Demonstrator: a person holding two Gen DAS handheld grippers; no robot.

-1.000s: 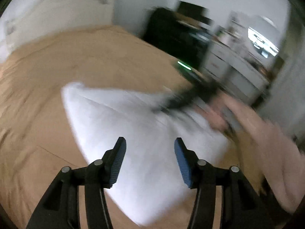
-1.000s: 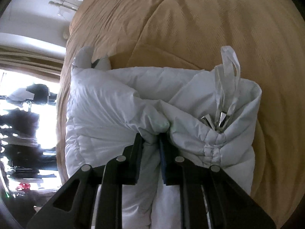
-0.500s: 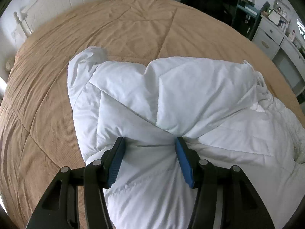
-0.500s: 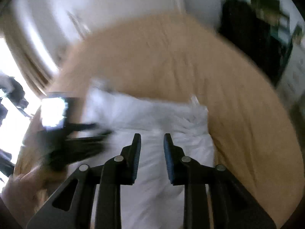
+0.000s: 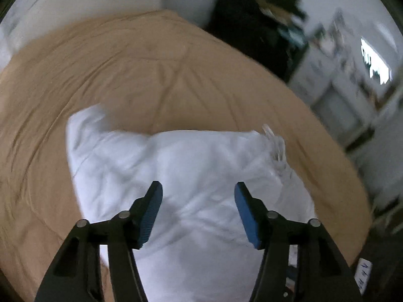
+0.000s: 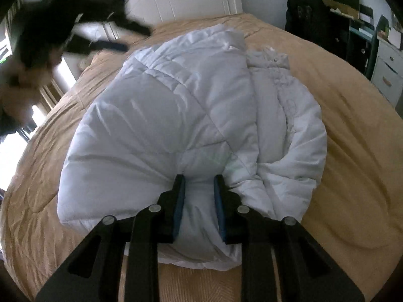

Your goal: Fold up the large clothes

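A white puffy jacket (image 6: 176,115) lies folded in a bundle on the tan bedspread (image 6: 352,151). My right gripper (image 6: 199,181) has its jaws narrowed around a bulge of the jacket's near edge, fabric pinched between the blue pads. My left gripper (image 5: 197,193) hovers open and empty above the jacket (image 5: 191,166), jaws wide apart. The left gripper also shows blurred at the top left of the right wrist view (image 6: 100,37), raised above the bed.
A white headboard (image 6: 181,2) stands at the far end of the bed. A black chair (image 6: 304,10) and a white drawer unit (image 6: 388,73) stand to the right. A bright window (image 6: 10,146) is at the left. The bedspread (image 5: 151,70) surrounds the jacket.
My left gripper has lifted off the jacket and stays open. My right gripper has come down from above and closed on the jacket's near edge.
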